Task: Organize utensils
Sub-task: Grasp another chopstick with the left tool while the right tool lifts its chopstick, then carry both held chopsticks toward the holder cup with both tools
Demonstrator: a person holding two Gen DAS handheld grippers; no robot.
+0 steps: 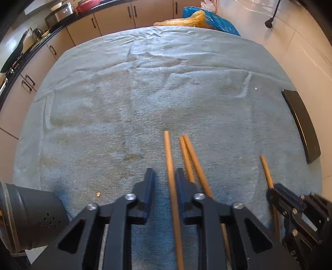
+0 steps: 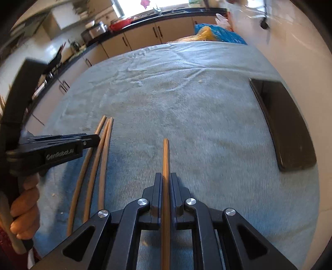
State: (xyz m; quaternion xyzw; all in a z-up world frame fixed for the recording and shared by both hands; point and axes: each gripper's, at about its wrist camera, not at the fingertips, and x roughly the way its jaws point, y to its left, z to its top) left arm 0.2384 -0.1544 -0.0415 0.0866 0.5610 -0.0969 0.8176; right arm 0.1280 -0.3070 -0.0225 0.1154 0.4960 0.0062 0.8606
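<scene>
A: What do the tongs have?
B: The right gripper (image 2: 165, 182) is clamped on one chopstick (image 2: 165, 157). The left gripper (image 1: 165, 179) gapes, one chopstick (image 1: 169, 157) lying loose between its jaws.
A: And around them?
B: Two more chopsticks (image 1: 192, 153) lie just beside it on the blue towel (image 1: 124, 93); a black tray (image 2: 288, 124) sits right.

This is a home kitchen. Along the top and left of both views runs a dark countertop (image 2: 145, 19) over cream cabinets (image 1: 116, 22) with dark bar handles. On it stand a steel appliance (image 1: 60, 13), a red pot (image 2: 120, 24) and a kettle (image 1: 37, 31). A window (image 2: 157, 3) glows above, and pale floor tiles (image 1: 300, 52) fill the right side.
</scene>
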